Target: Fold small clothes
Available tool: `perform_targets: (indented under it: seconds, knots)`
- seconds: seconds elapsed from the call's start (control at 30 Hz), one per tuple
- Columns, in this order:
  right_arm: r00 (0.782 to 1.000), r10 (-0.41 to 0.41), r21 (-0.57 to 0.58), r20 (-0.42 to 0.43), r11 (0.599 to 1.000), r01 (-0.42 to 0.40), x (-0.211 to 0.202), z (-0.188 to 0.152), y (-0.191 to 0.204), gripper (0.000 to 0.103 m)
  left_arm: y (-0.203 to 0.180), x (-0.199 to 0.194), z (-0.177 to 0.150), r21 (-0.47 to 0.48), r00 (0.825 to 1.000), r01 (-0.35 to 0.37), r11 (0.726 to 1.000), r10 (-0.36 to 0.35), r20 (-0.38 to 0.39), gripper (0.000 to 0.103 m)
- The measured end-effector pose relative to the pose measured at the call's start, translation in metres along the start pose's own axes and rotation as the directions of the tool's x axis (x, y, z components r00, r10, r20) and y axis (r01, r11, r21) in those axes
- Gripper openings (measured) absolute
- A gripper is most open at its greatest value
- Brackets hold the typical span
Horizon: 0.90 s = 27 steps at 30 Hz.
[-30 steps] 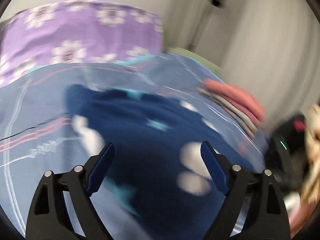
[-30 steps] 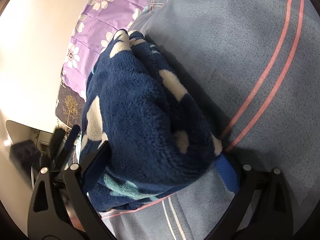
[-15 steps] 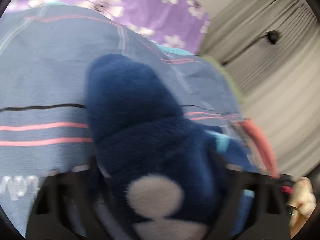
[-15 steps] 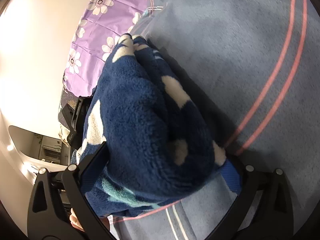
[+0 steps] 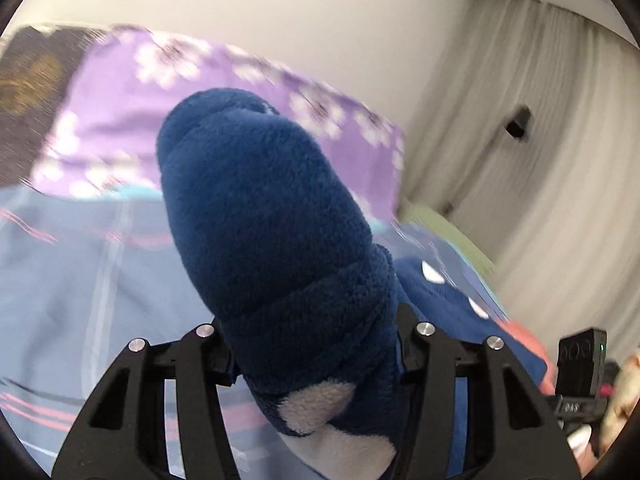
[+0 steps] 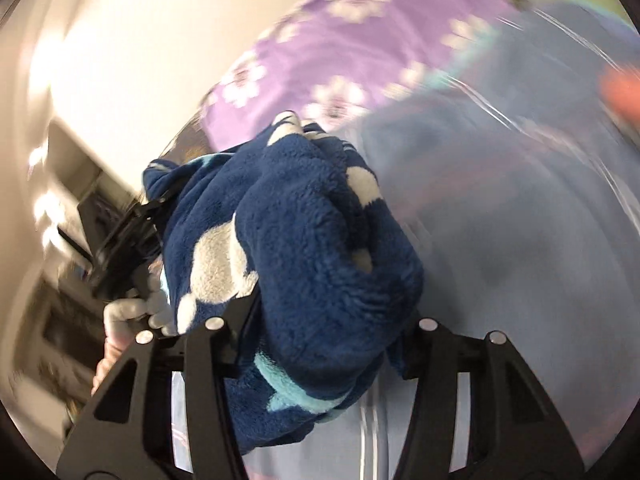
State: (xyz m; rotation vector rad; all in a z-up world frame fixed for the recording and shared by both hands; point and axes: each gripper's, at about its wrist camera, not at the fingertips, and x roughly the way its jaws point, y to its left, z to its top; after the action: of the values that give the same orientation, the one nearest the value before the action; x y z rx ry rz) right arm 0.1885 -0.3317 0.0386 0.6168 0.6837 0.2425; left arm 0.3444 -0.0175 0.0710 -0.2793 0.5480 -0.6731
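A dark blue fleece garment (image 5: 276,248) with white and light blue patches is held up off the bed by both grippers. My left gripper (image 5: 316,356) is shut on a thick bunched fold of it; the fingertips are hidden in the fleece. My right gripper (image 6: 320,344) is shut on another bunched part of the same garment (image 6: 304,264). The other gripper (image 6: 120,248) and the hand that holds it show at the left of the right wrist view. More of the garment (image 5: 448,300) hangs to the right in the left wrist view.
The blue striped bedspread (image 5: 80,300) lies below. A purple flowered pillow (image 5: 120,120) lies at the head of the bed, by the wall. Pink folded clothes (image 5: 524,332) lie at the right. White curtains (image 5: 540,140) hang at the right.
Both grippers have lifted the fleece garment off the bed. The left gripper was open a second ago and has shut on it. The right gripper has closed tighter. Both views have tilted up toward the wall.
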Motion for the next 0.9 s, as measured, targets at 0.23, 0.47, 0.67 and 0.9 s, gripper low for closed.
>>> perform_targets:
  seconds: [0.23, 0.47, 0.67, 0.9]
  knots:
    - [0.997, -0.005, -0.124, -0.075, 0.992, -0.004, 0.136, 0.105, 0.043, 0.051, 0.090, 0.007, 0.039, -0.095, 0.982, -0.182, 0.979, 0.186, 0.028, 0.054]
    - [0.992, -0.116, -0.231, -0.049, 0.968, 0.101, 0.254, 0.141, 0.062, 0.051, 0.173, 0.040, 0.029, -0.191, 0.939, -0.334, 0.923, 0.343, 0.015, 0.058]
    - [0.943, -0.325, -0.142, -0.068, 0.939, 0.313, 0.295, 0.102, 0.012, 0.062, 0.224, 0.092, -0.026, -0.122, 0.815, -0.568, 0.814, 0.534, -0.226, 0.067]
    - [0.977, -0.210, -0.181, -0.025, 0.962, 0.203, 0.207, 0.043, 0.008, 0.062, 0.203, 0.029, -0.033, -0.117, 0.882, -0.467, 0.876, 0.452, -0.137, 0.071]
